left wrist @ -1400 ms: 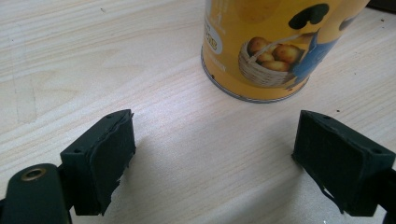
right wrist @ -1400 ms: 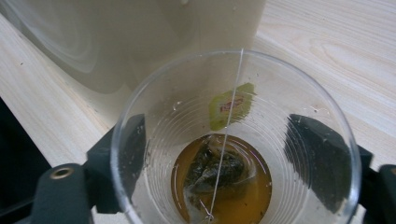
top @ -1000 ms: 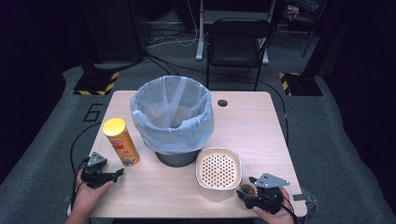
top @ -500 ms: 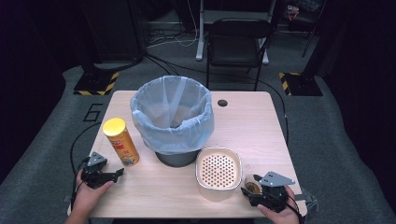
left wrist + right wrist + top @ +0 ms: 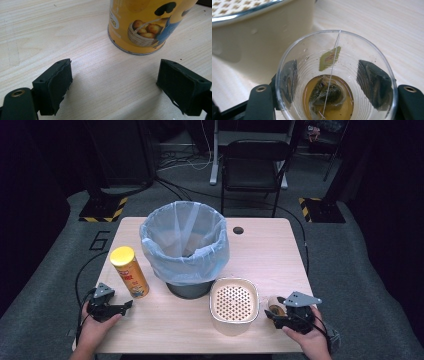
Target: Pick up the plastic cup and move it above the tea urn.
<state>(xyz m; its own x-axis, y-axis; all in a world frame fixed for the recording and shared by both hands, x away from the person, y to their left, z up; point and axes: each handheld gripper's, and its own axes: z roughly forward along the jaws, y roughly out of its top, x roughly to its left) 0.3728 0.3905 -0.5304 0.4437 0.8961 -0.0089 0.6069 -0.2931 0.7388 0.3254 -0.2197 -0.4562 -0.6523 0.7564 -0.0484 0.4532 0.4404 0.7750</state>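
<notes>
Right gripper (image 5: 274, 315), jaws just closing, clasps a clear plastic cup (image 5: 336, 77) holding a tea bag (image 5: 325, 93), just beside the cream strainer bowl (image 5: 234, 305). Left gripper (image 5: 125, 306) gapes empty near the bowl's far side.

A clear ribbed plastic cup (image 5: 337, 75) stands on the matt pale wood table (image 5: 387, 25) beside glossy cream enamel.
</notes>
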